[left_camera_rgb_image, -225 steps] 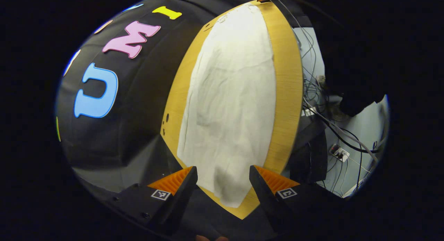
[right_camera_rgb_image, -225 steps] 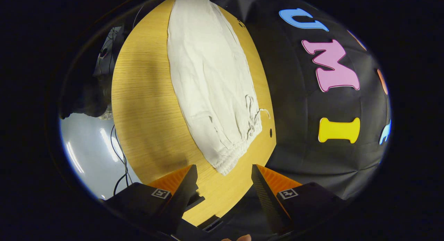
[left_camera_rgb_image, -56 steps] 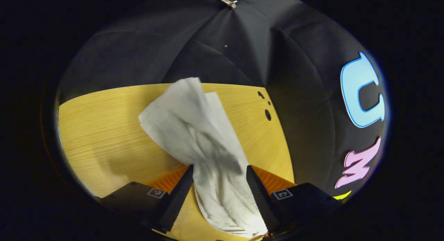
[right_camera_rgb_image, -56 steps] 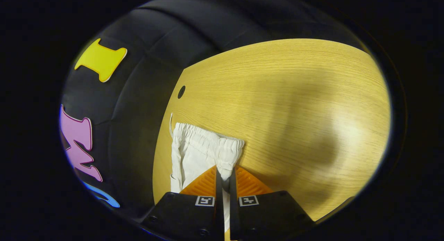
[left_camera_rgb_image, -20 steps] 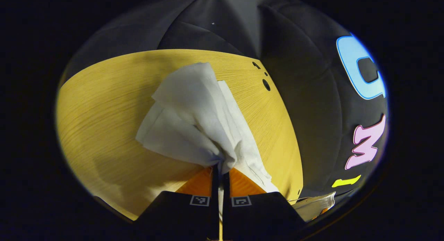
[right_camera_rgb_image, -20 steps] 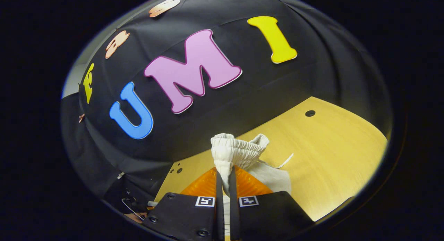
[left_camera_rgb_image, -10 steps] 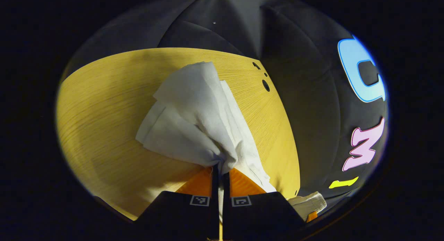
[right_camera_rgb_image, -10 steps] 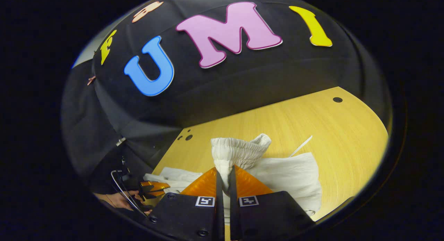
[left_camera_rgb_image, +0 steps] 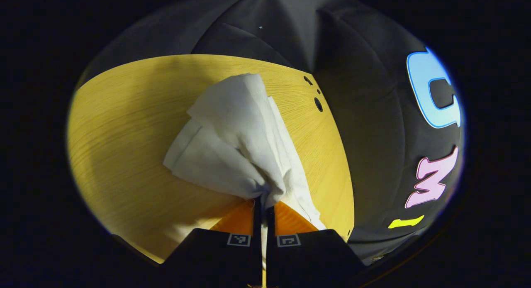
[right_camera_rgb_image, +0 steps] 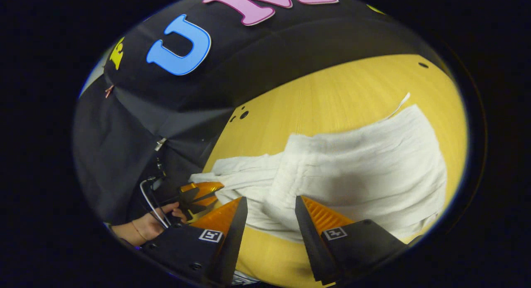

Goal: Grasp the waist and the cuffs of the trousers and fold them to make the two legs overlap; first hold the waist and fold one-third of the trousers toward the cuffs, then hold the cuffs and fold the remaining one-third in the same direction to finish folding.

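In the left gripper view, we had our left gripper (left_camera_rgb_image: 262,205) clamped on the cuff end of the white trousers (left_camera_rgb_image: 236,138), the cloth bunched right at the fingertips and fanning forward and slightly to the left of them over the wooden table (left_camera_rgb_image: 124,126). Against half a second before, this grip and the cloth ahead of it looked unchanged.

In the right gripper view, the change was plain: our right gripper (right_camera_rgb_image: 271,207), which had been pinching the gathered waistband a moment earlier, now stood with its fingers spread and nothing between them. The trousers (right_camera_rgb_image: 365,167) lay flat on the table (right_camera_rgb_image: 332,101) just ahead and to the right of the fingertips, the waist part doubled over the legs, a drawstring end trailing at the far right. To the left and close by, the left gripper (right_camera_rgb_image: 201,194) and the hand (right_camera_rgb_image: 145,225) holding it showed with the cuff end.

We judged the waist fold laid down and released, so the cuff fold over it was what remained.
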The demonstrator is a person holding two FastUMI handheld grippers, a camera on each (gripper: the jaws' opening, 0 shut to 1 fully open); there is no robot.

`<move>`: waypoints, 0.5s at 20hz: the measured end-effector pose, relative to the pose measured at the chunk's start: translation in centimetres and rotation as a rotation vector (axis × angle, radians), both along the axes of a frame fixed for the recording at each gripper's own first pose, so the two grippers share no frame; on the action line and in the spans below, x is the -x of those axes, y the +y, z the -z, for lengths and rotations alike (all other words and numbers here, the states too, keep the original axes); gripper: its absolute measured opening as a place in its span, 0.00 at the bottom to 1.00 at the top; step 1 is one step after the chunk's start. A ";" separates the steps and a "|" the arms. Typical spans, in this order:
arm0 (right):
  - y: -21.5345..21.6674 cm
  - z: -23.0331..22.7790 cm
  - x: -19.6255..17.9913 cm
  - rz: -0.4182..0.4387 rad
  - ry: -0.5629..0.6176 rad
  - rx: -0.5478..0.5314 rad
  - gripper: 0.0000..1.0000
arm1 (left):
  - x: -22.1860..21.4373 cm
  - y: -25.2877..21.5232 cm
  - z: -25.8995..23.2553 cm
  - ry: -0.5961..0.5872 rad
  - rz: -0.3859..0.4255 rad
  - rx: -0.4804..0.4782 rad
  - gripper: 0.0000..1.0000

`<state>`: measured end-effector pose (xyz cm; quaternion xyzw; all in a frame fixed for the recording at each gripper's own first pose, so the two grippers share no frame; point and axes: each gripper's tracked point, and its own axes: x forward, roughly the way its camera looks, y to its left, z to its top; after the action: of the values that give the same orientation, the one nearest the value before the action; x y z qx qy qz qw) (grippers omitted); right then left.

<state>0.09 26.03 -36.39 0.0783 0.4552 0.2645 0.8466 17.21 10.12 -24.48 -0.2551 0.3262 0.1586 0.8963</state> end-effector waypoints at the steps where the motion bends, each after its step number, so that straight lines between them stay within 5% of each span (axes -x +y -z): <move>1: 0.1 -0.5 0.1 0.011 0.013 -0.026 0.78 | 0.0 0.0 0.0 -0.002 -0.001 0.001 0.09; 10: -8.4 -4.2 -3.1 0.173 -0.078 -0.018 0.81 | 0.4 -1.1 -1.8 -0.060 -0.005 -0.012 0.12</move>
<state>3.22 17.58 -32.19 0.1146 0.4110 0.1971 0.8827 16.85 9.01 -22.72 -0.2553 0.2977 0.1553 0.9067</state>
